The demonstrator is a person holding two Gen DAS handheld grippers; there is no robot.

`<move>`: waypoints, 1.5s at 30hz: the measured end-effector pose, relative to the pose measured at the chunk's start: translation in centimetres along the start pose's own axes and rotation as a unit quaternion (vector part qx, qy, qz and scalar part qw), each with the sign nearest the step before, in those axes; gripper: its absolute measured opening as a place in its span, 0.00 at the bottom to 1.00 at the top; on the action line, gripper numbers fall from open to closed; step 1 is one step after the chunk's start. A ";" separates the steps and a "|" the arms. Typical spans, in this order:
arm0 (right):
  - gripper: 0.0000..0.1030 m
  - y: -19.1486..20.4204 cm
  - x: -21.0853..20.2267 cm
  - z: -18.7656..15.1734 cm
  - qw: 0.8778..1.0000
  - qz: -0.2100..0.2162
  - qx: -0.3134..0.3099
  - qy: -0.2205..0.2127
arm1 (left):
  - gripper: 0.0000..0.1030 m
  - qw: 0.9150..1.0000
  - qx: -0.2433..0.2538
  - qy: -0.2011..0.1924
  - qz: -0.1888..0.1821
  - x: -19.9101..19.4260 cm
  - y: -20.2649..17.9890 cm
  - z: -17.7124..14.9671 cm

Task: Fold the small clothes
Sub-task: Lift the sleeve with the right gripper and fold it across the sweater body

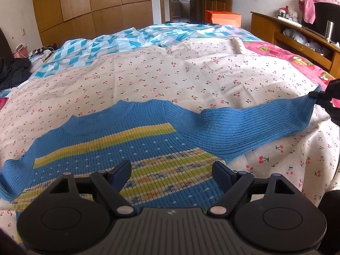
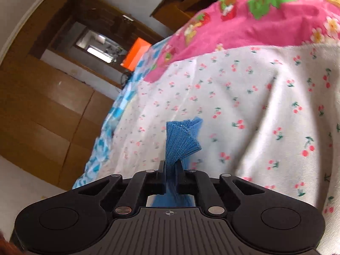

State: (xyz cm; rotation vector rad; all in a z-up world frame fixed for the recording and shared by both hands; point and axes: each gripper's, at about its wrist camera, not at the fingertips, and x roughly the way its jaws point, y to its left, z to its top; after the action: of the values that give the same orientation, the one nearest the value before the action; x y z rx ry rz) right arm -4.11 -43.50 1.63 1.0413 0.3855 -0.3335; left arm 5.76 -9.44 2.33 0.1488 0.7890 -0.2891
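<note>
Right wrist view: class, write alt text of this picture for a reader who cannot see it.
The right gripper is shut on the bunched blue cuff of a knitted sweater sleeve, above a white bedspread printed with cherries. Behind are a pink strawberry-print cover, a wooden wardrobe and an orange box, all tilted.

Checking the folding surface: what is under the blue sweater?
The blue sweater lies on a cherry-print sheet, which shows all around it. Whatever is directly beneath its body is covered.
</note>
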 end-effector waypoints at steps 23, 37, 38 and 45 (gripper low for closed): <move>0.08 26.6 9.6 -34.2 0.846 0.135 -0.424 0.293 | 0.85 0.974 -0.143 -0.056 0.166 -7.1 19.1 -8.8; 0.12 26.3 8.3 -41.9 0.761 0.140 -0.545 0.322 | 0.85 0.965 -0.197 -0.080 0.152 -8.1 21.4 -10.7; 0.12 26.3 8.3 -41.9 0.761 0.141 -0.545 0.323 | 0.85 0.965 -0.198 -0.080 0.152 -8.1 21.4 -10.7; 0.24 26.1 6.2 -40.0 0.760 0.176 -0.528 0.335 | 0.85 0.963 -0.209 -0.082 0.150 -8.2 21.7 -10.8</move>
State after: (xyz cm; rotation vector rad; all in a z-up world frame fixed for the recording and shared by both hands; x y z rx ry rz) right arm 6.99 3.41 0.79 0.0358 0.8701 0.6047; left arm -0.30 15.44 1.18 -0.1518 0.6359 0.1539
